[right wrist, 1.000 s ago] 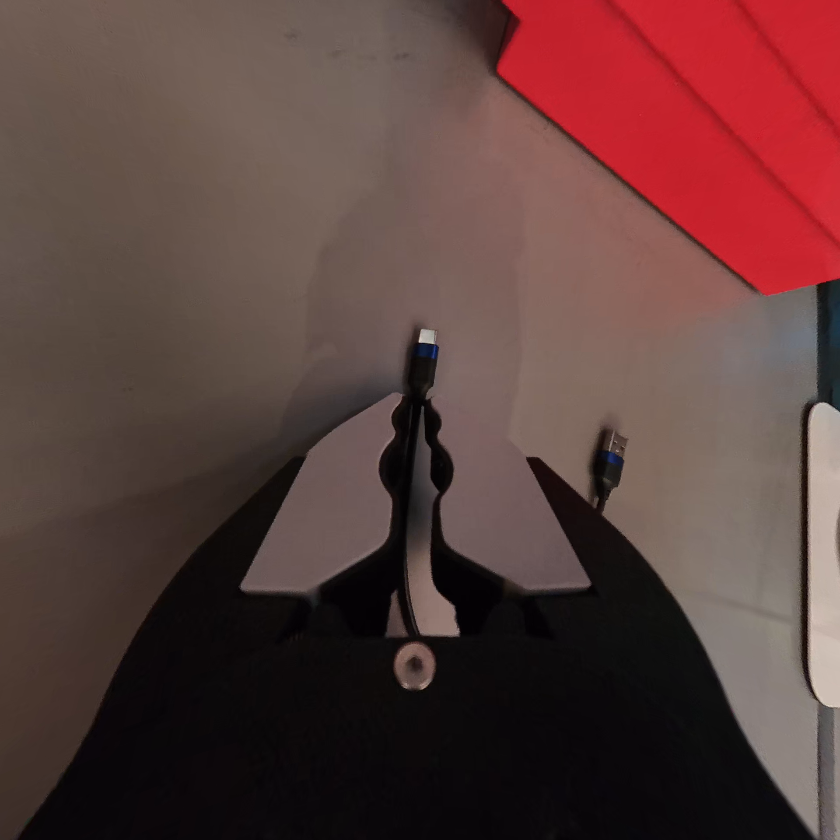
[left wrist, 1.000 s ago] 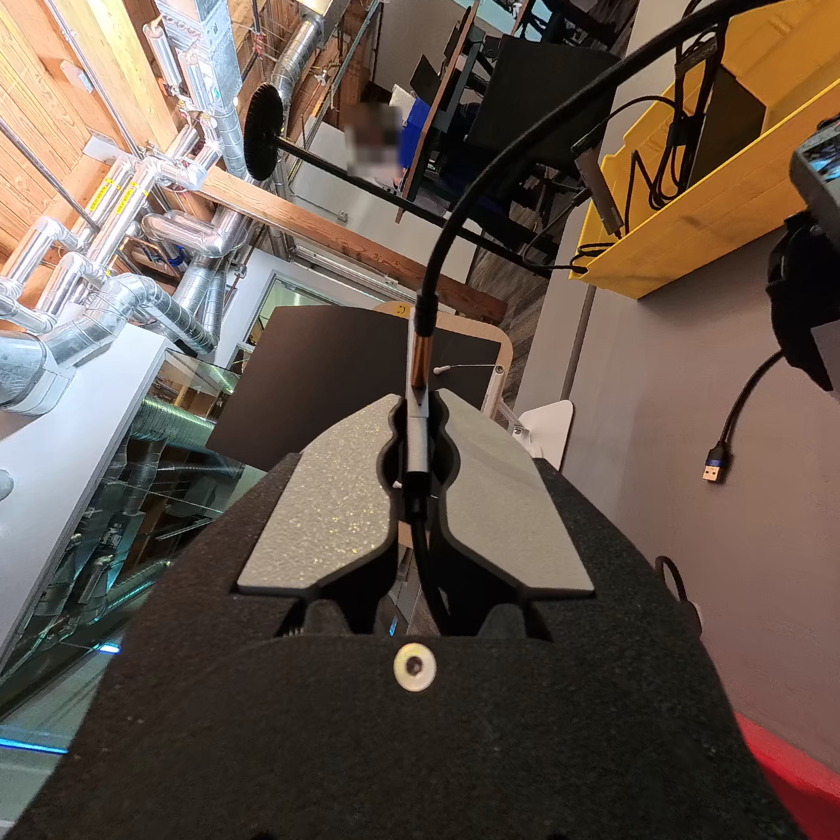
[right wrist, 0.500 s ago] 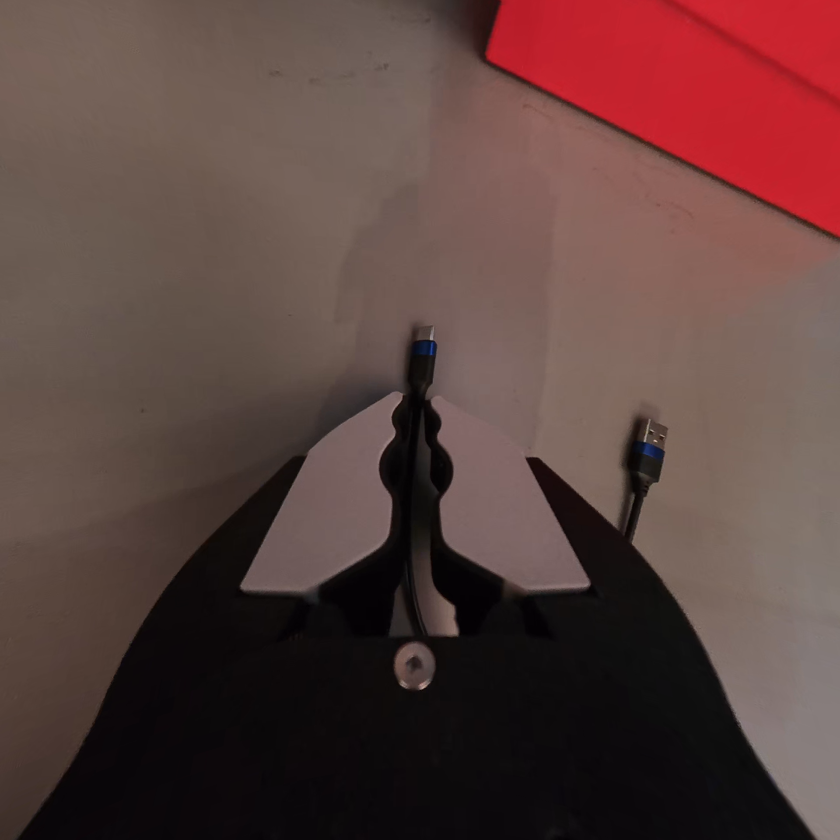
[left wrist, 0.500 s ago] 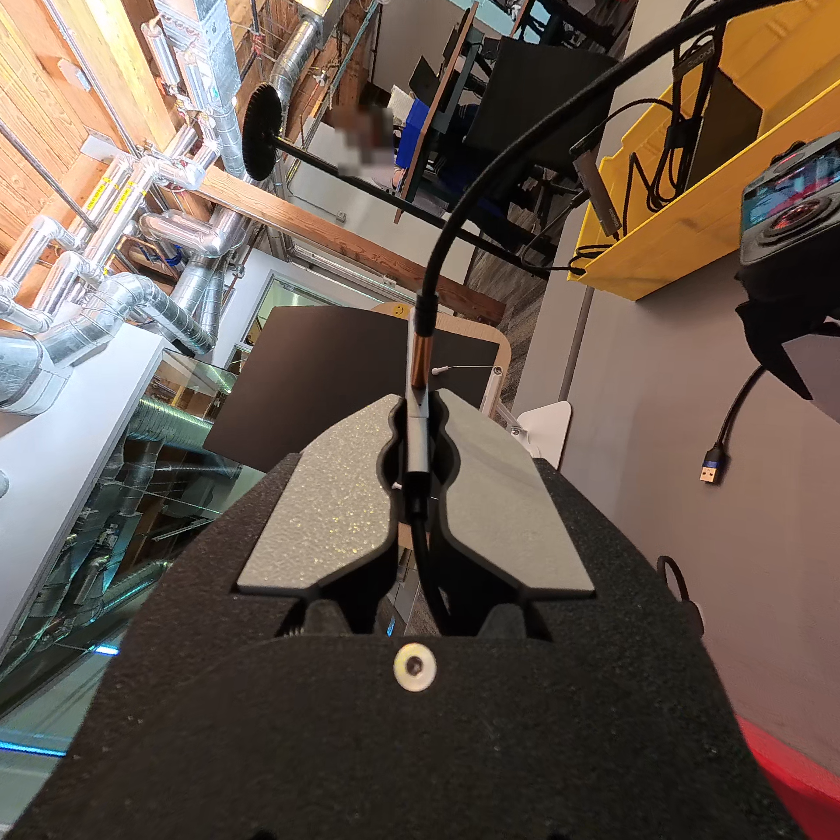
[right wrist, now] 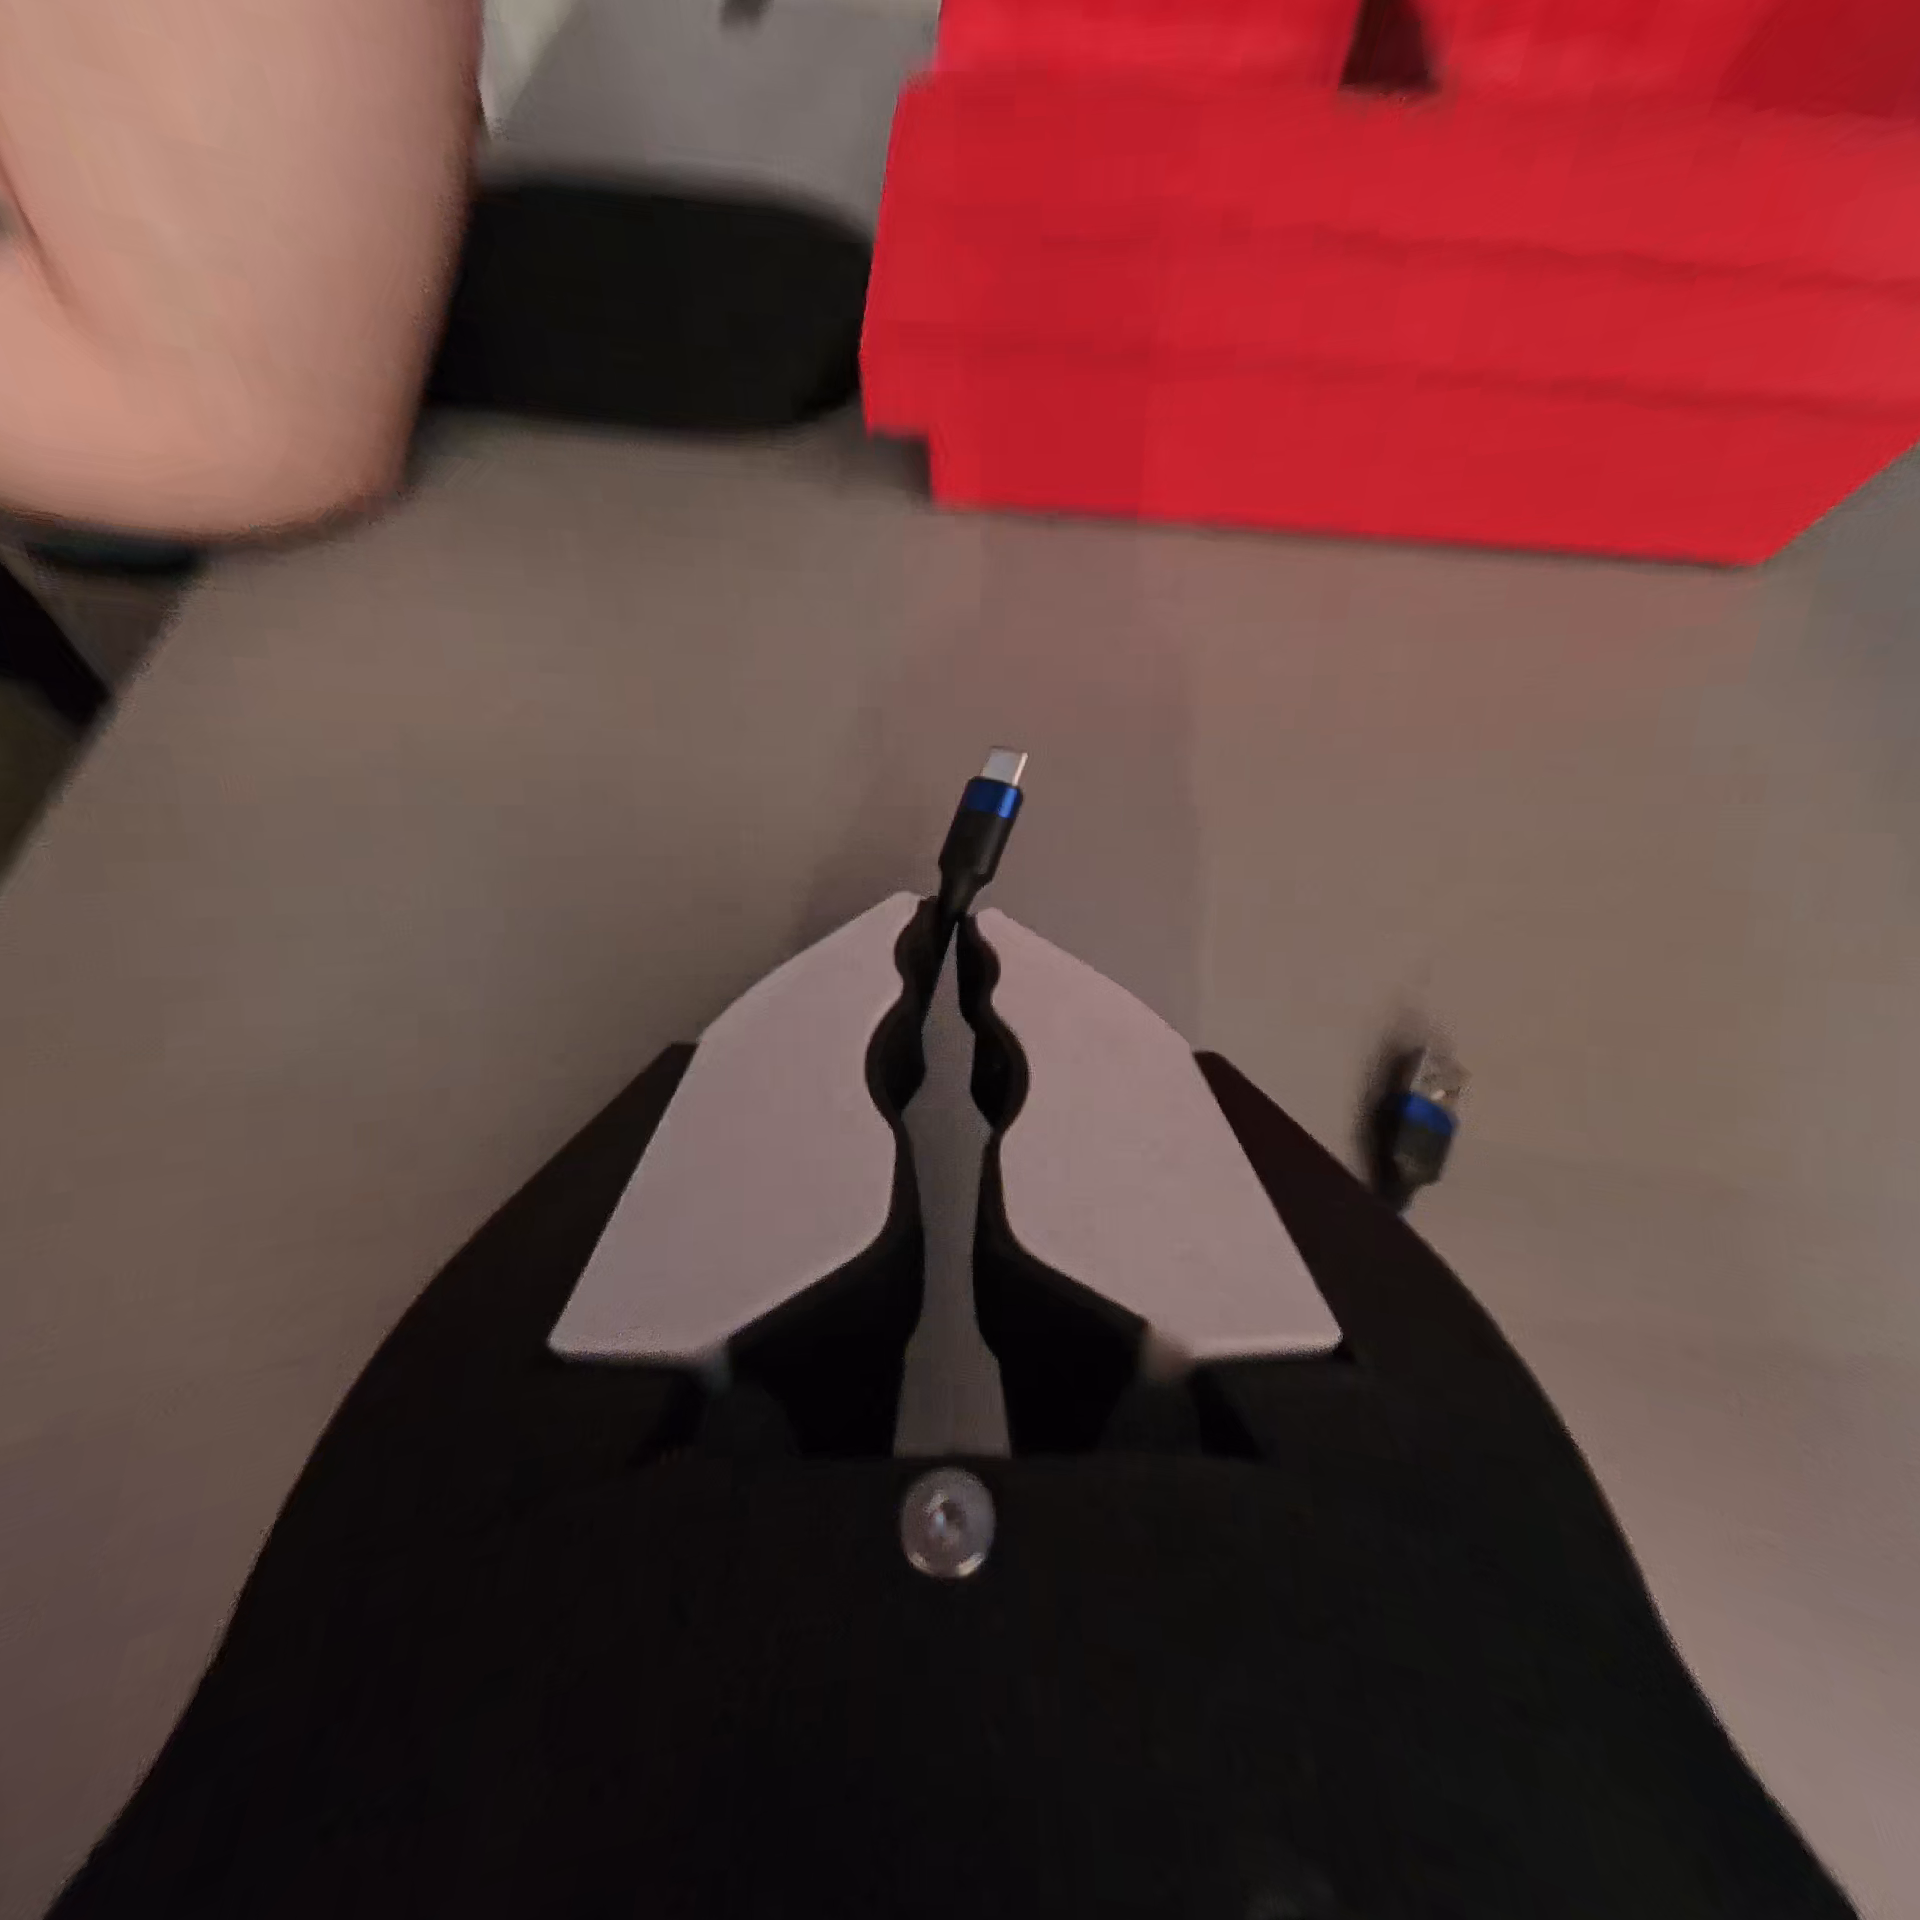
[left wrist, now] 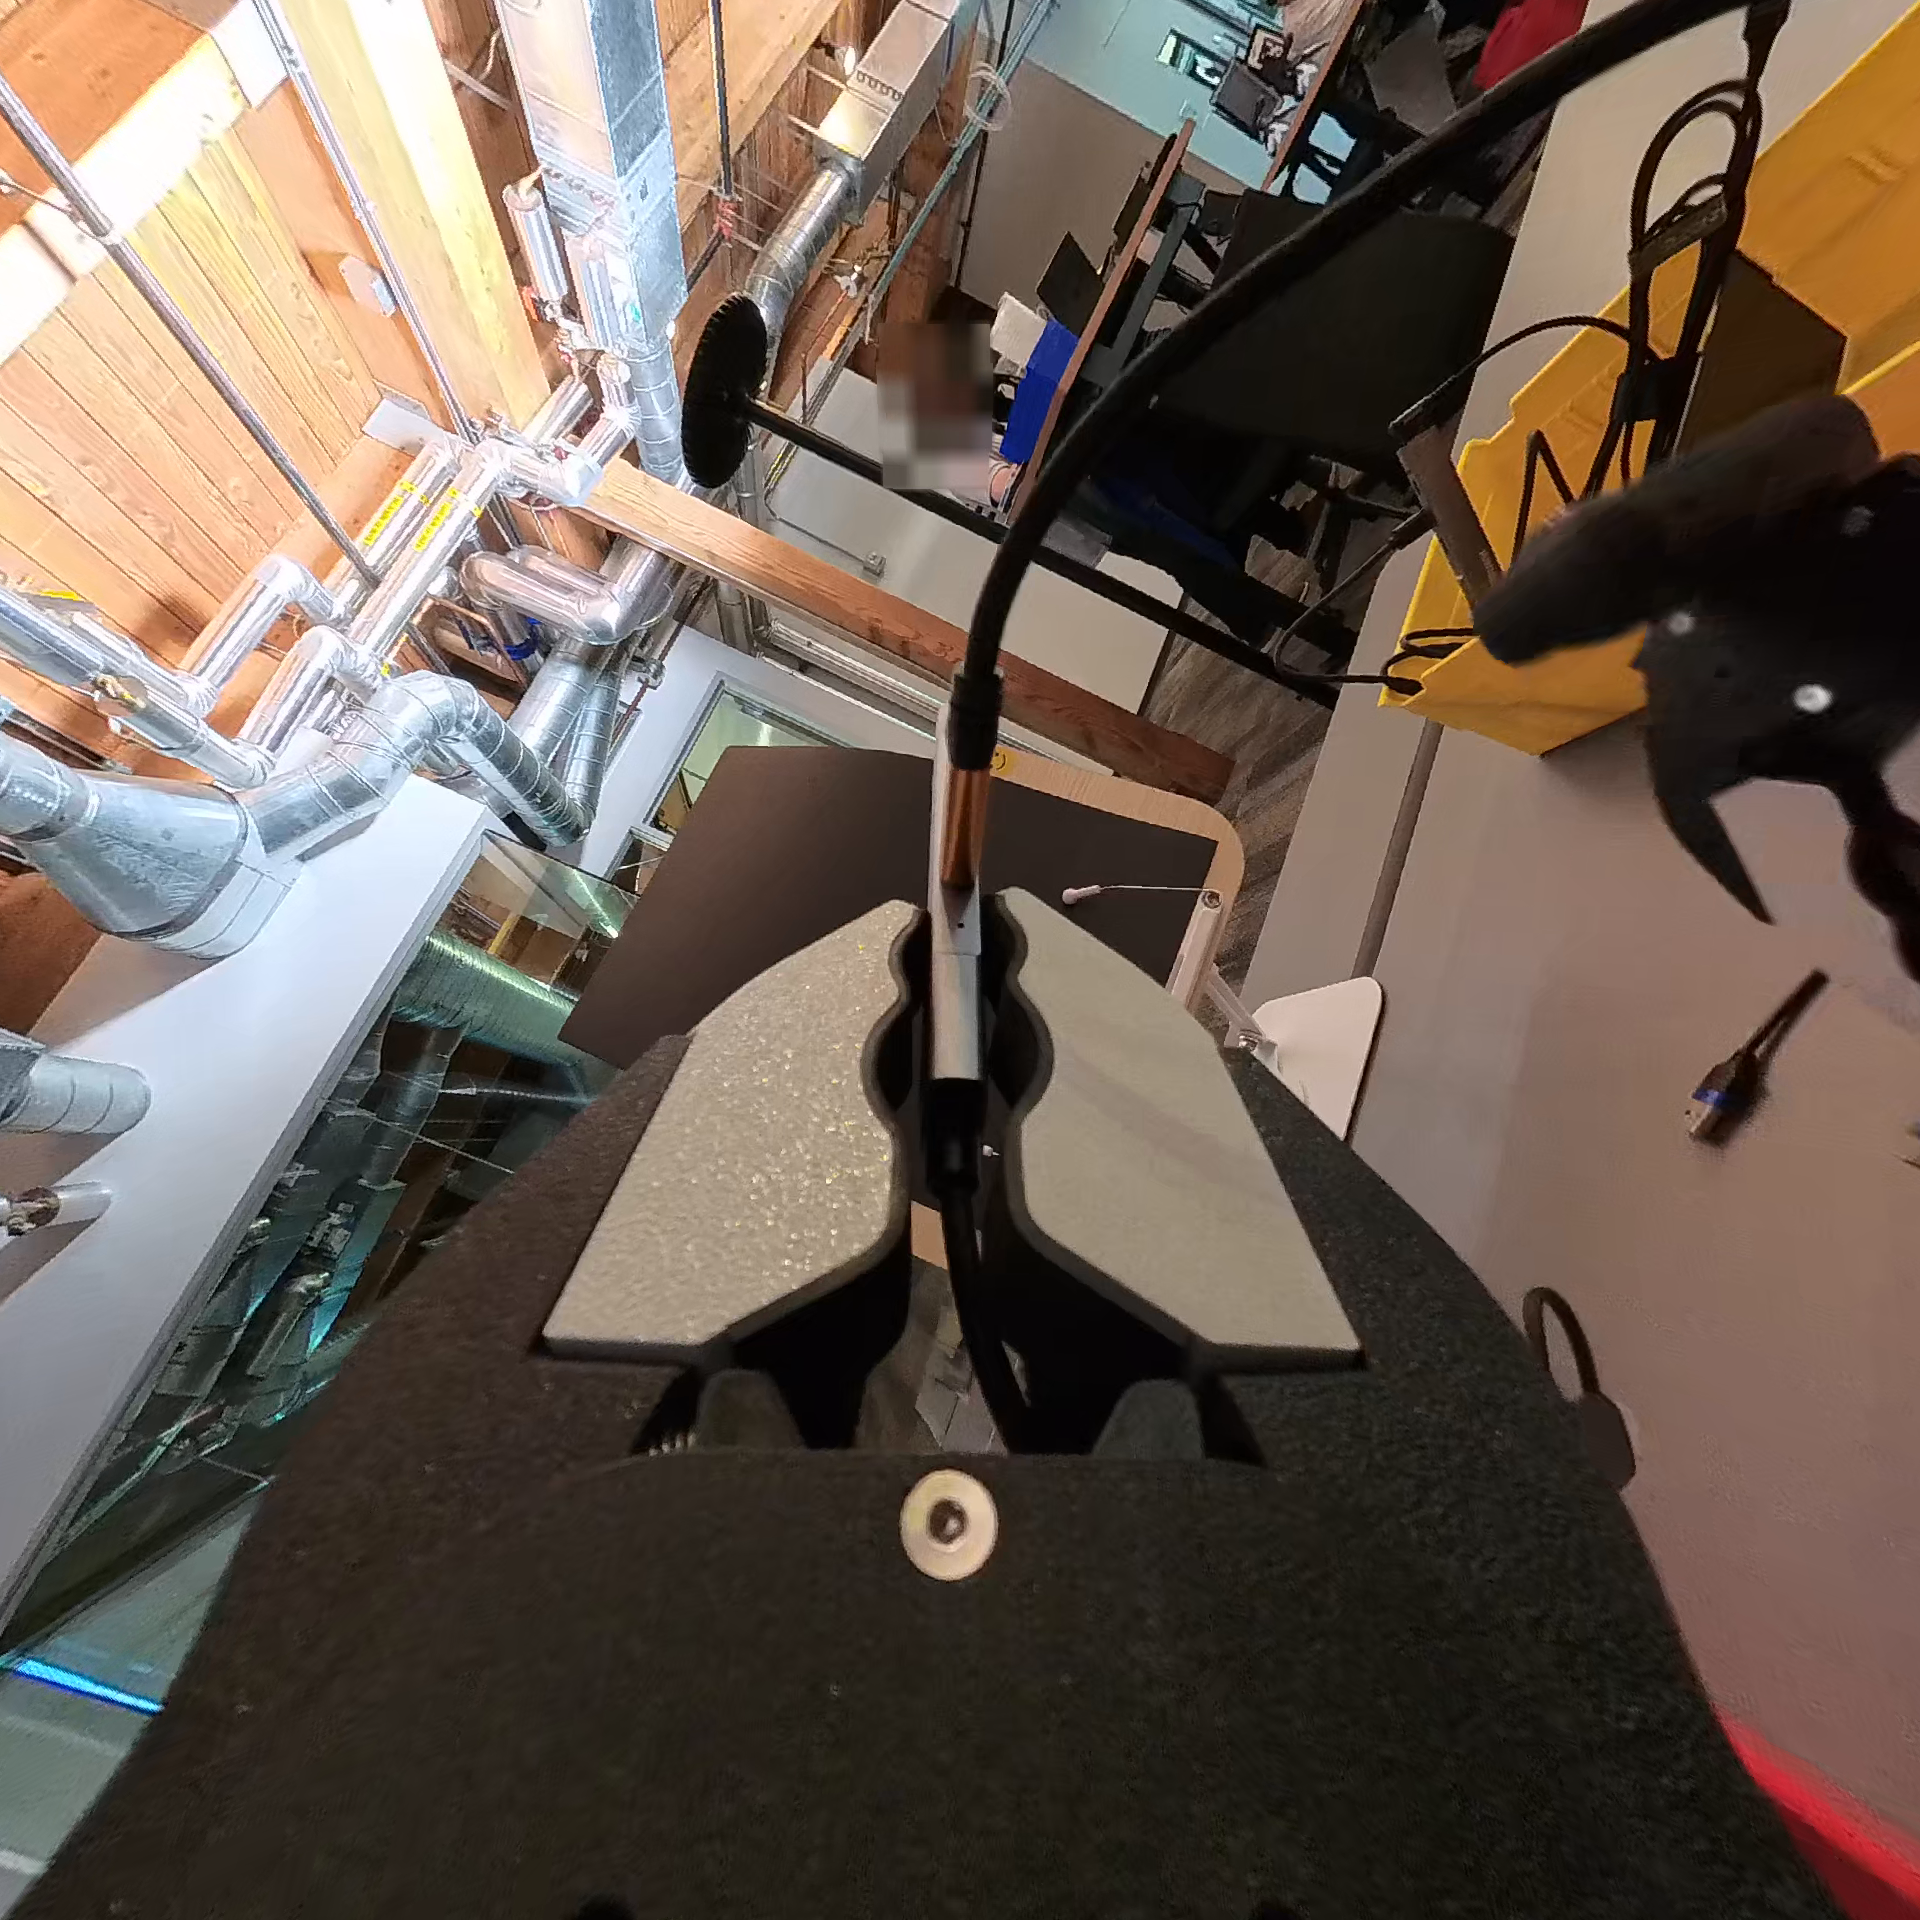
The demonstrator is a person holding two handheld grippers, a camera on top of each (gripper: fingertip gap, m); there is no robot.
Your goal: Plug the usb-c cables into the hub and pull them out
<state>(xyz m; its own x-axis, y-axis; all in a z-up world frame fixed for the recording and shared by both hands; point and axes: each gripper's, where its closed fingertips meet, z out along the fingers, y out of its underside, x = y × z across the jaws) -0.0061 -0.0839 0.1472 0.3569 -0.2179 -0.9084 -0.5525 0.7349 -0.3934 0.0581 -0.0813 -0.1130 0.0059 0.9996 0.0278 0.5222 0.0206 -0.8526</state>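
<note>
The left gripper (left wrist: 958,914) squeezes the grey hub (left wrist: 954,997) steady; the right gripper (right wrist: 951,914) pinches the USB-C cable (right wrist: 982,831), plug out front, ready to push in.

Grey table (right wrist: 520,831) with red bin (right wrist: 1351,312) and yellow bin (left wrist: 1558,665) (opposite ends).
</note>
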